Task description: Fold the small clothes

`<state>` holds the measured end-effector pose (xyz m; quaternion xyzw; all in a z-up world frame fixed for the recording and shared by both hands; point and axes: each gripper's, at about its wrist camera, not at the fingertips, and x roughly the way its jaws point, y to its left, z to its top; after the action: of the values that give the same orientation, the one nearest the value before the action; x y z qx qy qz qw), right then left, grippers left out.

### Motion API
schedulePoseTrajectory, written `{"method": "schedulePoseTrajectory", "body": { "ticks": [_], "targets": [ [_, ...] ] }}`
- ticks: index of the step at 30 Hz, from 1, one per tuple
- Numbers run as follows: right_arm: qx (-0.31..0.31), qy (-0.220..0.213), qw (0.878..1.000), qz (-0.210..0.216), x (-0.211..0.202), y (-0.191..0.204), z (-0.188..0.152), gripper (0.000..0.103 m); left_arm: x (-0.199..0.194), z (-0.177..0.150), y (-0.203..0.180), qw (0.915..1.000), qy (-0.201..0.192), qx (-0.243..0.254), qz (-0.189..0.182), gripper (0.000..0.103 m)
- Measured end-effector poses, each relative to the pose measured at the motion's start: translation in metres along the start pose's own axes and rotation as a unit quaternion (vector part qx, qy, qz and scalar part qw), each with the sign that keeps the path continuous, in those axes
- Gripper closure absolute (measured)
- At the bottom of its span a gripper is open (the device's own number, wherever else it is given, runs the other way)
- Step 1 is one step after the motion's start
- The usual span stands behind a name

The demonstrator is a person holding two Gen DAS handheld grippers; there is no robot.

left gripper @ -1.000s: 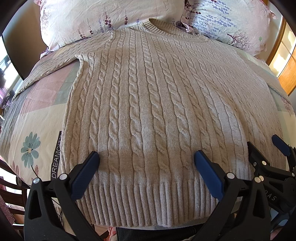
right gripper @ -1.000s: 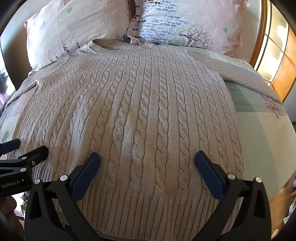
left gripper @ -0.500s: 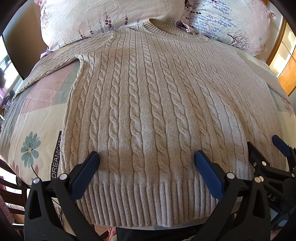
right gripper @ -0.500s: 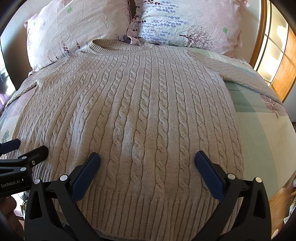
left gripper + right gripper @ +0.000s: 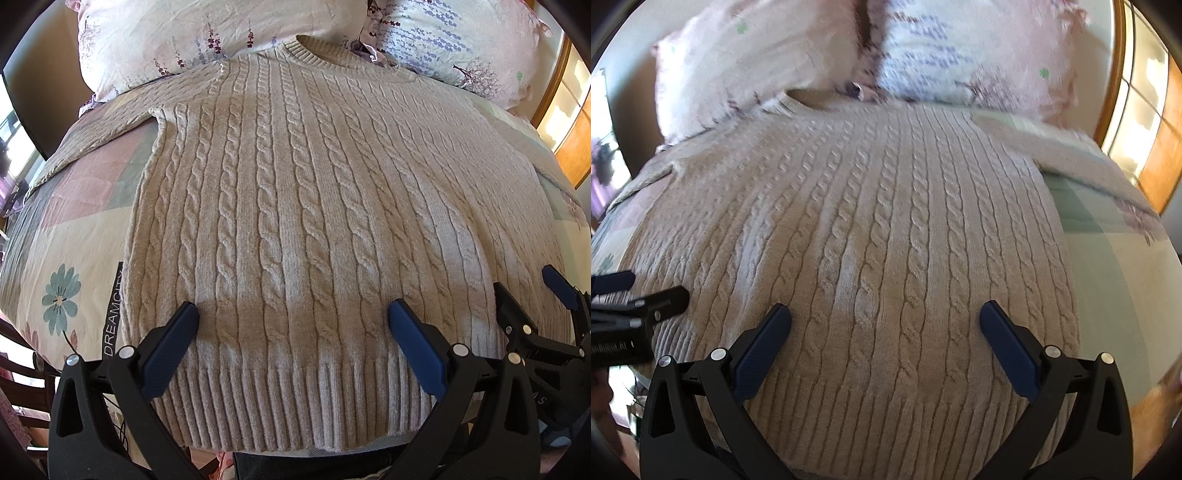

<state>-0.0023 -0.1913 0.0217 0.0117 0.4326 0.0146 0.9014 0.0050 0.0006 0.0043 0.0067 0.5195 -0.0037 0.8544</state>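
A beige cable-knit sweater (image 5: 295,206) lies flat on the bed, front up, collar toward the pillows, sleeves spread to both sides. My left gripper (image 5: 291,317) is open and empty, hovering over the ribbed hem left of centre. My right gripper (image 5: 884,317) is open and empty over the sweater's lower right part (image 5: 886,229). The right gripper also shows at the right edge of the left wrist view (image 5: 532,295). The left gripper shows at the left edge of the right wrist view (image 5: 646,291).
Two floral pillows (image 5: 207,33) (image 5: 461,40) lie at the head of the bed. A patchwork bedspread (image 5: 74,236) lies under the sweater. A wooden frame (image 5: 1160,155) stands at the right. A dark chair (image 5: 18,369) is at the lower left.
The right wrist view has blurred and shifted: my right gripper has moved forward and lower over the sweater. The left gripper has not moved.
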Motion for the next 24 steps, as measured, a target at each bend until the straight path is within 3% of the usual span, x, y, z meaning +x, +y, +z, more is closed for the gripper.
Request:
{"method": "schedulePoseTrajectory", "body": {
  "ticks": [2, 4, 6, 8, 10, 11, 12, 13, 14, 17, 22, 24],
  "targets": [
    [-0.019, 0.0, 0.999, 0.036, -0.001, -0.008, 0.004, 0.001, -0.001, -0.001, 0.0, 1.0, -0.007, 0.005, -0.001, 0.002],
    [0.003, -0.003, 0.999, 0.05, -0.004, -0.03, 0.016, 0.001, -0.001, 0.001, 0.0, 0.9998, -0.008, 0.019, -0.006, 0.002],
    [0.074, -0.04, 0.995, 0.046, -0.015, -0.084, 0.039, 0.001, -0.003, 0.004, 0.007, 0.9994, -0.011, 0.018, -0.028, 0.002],
    [0.167, -0.074, 0.983, 0.021, -0.022, -0.155, 0.061, 0.001, -0.009, 0.014, 0.028, 0.9974, -0.042, -0.01, -0.058, 0.002],
    [0.27, -0.095, 0.958, -0.015, -0.021, -0.238, 0.076, 0.016, -0.016, 0.025, 0.057, 0.9915, -0.088, -0.052, -0.08, 0.002],
    [0.302, -0.094, 0.948, -0.029, -0.017, -0.266, 0.08, 0.03, -0.018, 0.03, 0.069, 0.9881, -0.105, -0.068, -0.089, 0.002],
    [0.352, -0.088, 0.931, -0.051, -0.009, -0.31, 0.083, 0.04, -0.018, 0.034, 0.081, 0.9849, -0.12, -0.083, -0.094, 0.002],
    [0.376, -0.085, 0.921, -0.059, -0.004, -0.33, 0.084, 0.044, -0.016, 0.041, 0.095, 0.9823, -0.133, -0.097, -0.09, 0.002],
    [0.427, -0.079, 0.899, -0.061, 0.006, -0.368, 0.083, 0.05, -0.014, 0.046, 0.104, 0.9815, -0.139, -0.103, -0.082, 0.002],
    [0.515, -0.066, 0.852, -0.064, 0.028, -0.432, 0.079, 0.057, -0.004, 0.063, 0.131, 0.981, -0.148, -0.109, -0.064, 0.002],
    [0.567, -0.035, 0.819, -0.089, 0.063, -0.474, 0.08, 0.07, 0.015, 0.081, 0.176, 0.9762, -0.14, -0.156, -0.058, 0.002],
    [0.568, -0.042, 0.816, -0.1, 0.066, -0.477, 0.08, 0.077, 0.019, 0.081, 0.191, 0.9736, -0.131, -0.18, -0.049, 0.002]
  ]
}}
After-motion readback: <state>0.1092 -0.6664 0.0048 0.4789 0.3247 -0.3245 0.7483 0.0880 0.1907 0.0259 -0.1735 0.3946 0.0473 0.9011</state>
